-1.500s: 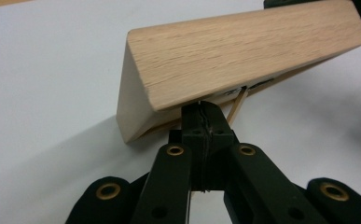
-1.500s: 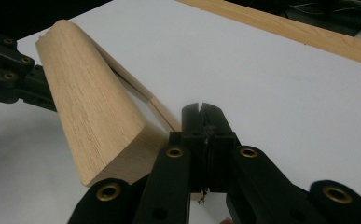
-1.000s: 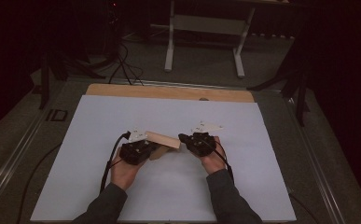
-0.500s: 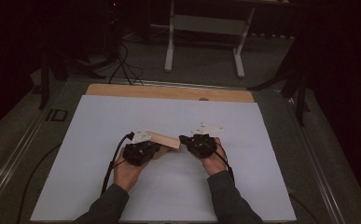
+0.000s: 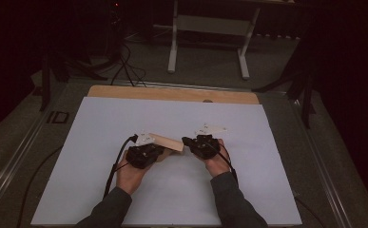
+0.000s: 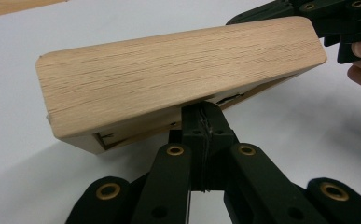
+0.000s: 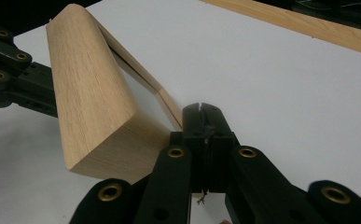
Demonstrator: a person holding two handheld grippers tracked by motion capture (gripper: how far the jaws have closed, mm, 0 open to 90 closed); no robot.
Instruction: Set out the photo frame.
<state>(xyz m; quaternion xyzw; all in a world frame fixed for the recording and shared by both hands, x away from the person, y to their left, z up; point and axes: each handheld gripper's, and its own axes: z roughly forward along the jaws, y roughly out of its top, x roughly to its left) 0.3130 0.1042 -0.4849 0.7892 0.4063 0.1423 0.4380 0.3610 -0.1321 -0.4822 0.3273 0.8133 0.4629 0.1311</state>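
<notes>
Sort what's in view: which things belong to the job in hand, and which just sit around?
In the job: wooden block, left gripper, right gripper, both shut on its lower edge.
Just around: white sheet, wooden board, table legs, floor cables.

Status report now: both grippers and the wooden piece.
Left gripper shut on wooden piece's lower edge. Right gripper shut on its other end. Piece held off the white sheet, tilted. Nothing in the way.

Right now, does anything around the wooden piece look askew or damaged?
The wooden piece hangs tilted off the white table sheet, pinched by thin edges between the left gripper and right gripper. No damage shows; the open slot along its underside looks built in.
</notes>
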